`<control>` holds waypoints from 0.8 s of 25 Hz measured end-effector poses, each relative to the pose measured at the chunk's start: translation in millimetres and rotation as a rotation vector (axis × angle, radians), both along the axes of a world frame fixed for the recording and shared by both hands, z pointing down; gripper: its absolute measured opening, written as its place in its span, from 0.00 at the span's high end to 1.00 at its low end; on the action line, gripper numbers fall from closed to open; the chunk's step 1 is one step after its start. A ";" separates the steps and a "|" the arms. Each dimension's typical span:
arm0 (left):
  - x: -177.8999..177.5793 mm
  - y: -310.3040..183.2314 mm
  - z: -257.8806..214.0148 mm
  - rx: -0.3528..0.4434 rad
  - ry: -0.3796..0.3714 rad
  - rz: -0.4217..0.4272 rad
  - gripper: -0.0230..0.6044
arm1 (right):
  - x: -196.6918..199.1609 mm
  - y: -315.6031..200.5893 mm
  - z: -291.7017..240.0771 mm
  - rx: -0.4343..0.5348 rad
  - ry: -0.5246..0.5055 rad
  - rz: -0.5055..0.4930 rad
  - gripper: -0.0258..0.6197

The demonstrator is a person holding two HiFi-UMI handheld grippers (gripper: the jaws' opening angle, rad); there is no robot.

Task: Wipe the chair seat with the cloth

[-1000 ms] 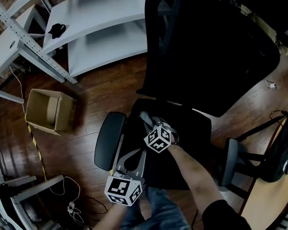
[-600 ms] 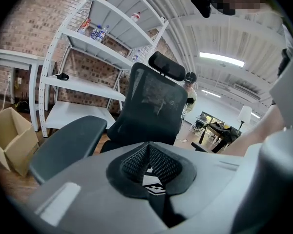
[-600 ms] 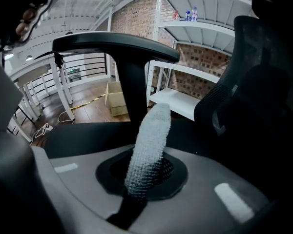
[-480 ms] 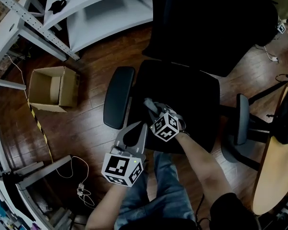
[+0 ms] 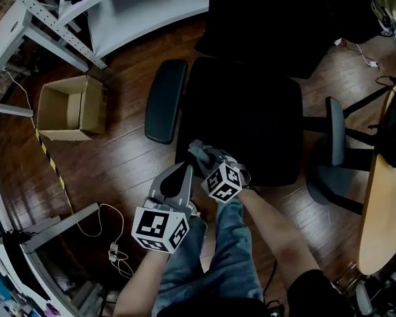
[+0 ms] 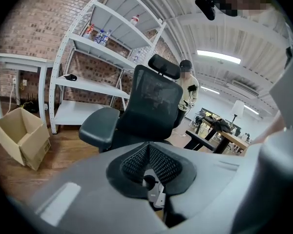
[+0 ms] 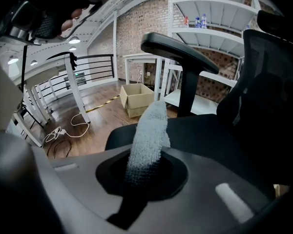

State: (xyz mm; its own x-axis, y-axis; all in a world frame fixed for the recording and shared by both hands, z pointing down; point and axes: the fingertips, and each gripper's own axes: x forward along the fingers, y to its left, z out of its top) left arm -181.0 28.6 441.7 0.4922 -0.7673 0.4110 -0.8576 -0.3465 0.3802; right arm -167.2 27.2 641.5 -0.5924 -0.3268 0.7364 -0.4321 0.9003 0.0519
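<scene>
Seems poised mid-wipe, with cloth (image 7: 147,140) clamped in the right gripper (image 5: 198,152) at the chair seat (image 5: 251,117) front corner, centre of head view, left gripper (image 5: 184,172) closed empty just below-left; next calls for pressing down and sweeping across.

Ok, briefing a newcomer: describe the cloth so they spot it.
Find the black chair; over its seat's near-left corner is the right hand-held gripper. The cloth is the pale nubbly roll in its jaws, soft against hard grey plastic.
</scene>
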 end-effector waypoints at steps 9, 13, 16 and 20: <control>0.2 13.3 -3.9 -0.014 0.016 0.019 0.96 | -27.1 47.0 -3.7 -0.053 -0.033 -0.021 0.94; 6.1 3.3 -9.8 -0.002 0.029 0.021 0.96 | -25.5 42.2 -11.6 -0.052 -0.034 -0.030 0.94; 12.6 -4.9 -14.4 0.015 0.039 0.027 0.96 | -20.8 31.1 -27.6 -0.031 -0.042 -0.026 0.94; 26.4 -22.3 -26.8 0.027 0.051 0.026 0.96 | -5.8 7.3 -42.3 0.004 -0.054 -0.007 0.94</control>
State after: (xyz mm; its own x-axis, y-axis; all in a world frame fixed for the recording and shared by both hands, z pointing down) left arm -154.7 6.4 414.9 0.5319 -0.7645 0.3643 -0.8280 -0.3793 0.4131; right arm -173.0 34.5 599.2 -0.6332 -0.3253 0.7023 -0.4284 0.9030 0.0319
